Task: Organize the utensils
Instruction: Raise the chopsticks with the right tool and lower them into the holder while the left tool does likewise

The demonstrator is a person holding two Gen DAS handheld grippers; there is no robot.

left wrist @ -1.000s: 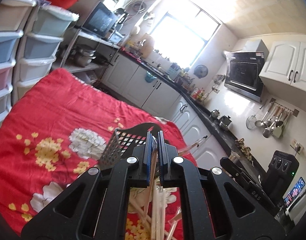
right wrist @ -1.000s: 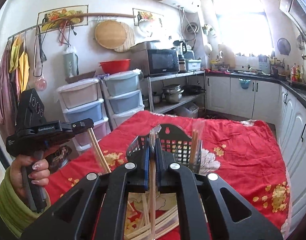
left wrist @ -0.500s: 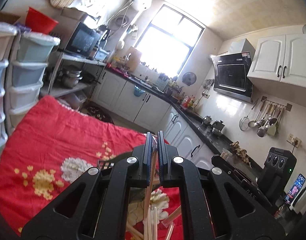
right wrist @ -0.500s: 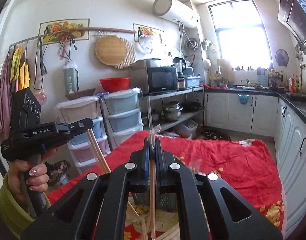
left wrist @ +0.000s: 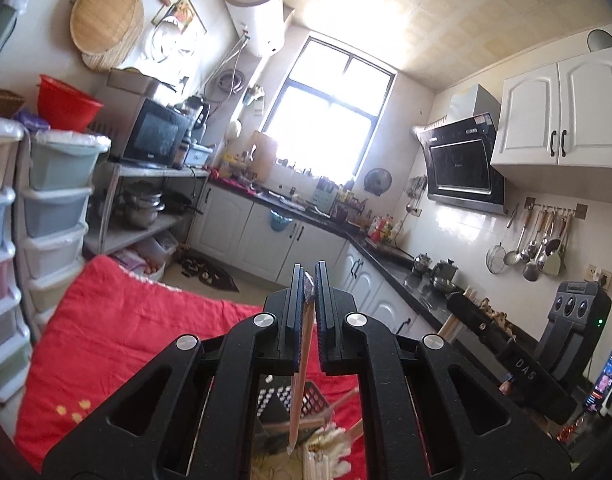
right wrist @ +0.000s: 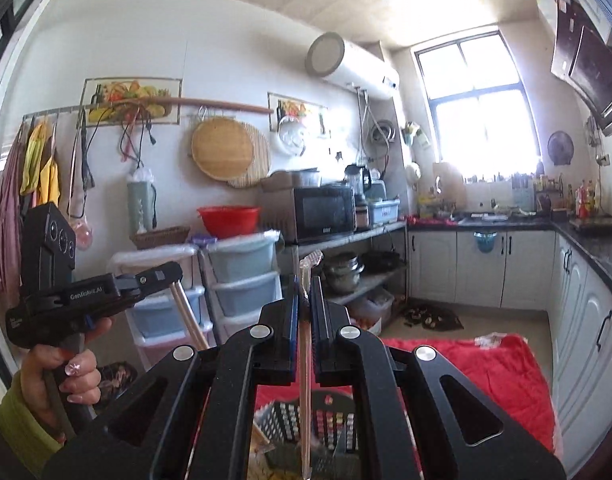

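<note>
Between the blue pads of the left gripper (left wrist: 309, 280), clenched nearly flat, a wrapped pair of chopsticks (left wrist: 300, 380) is pinched at its top end, the crinkled clear wrapper tip poking out just above the pads. Its long axis runs near vertical, slanting slightly toward 7 o'clock, and its lower tip hangs over a heap of loose chopsticks (left wrist: 325, 444) on the red floral cloth (left wrist: 118, 332). Just behind that heap, at 12 o'clock from it, stands the black mesh utensil basket (left wrist: 306, 394).

From the right wrist view, the right gripper (right wrist: 304, 292) is likewise clamped on a second wrapped pair of chopsticks (right wrist: 304, 392), held near the top with the wrapper end (right wrist: 310, 261) sticking up past the pads. This pair hangs straight along the 12-to-6 line, its lower end in front of the basket (right wrist: 337, 420), which sits directly below the jaws on the cloth (right wrist: 485, 376).

At 9 o'clock in this view a hand (right wrist: 62, 372) with a green sleeve (right wrist: 14, 432) grips the left gripper's handle; its chopsticks slant down toward 5 o'clock. Stacked plastic drawers (right wrist: 242, 280) stand behind.
</note>
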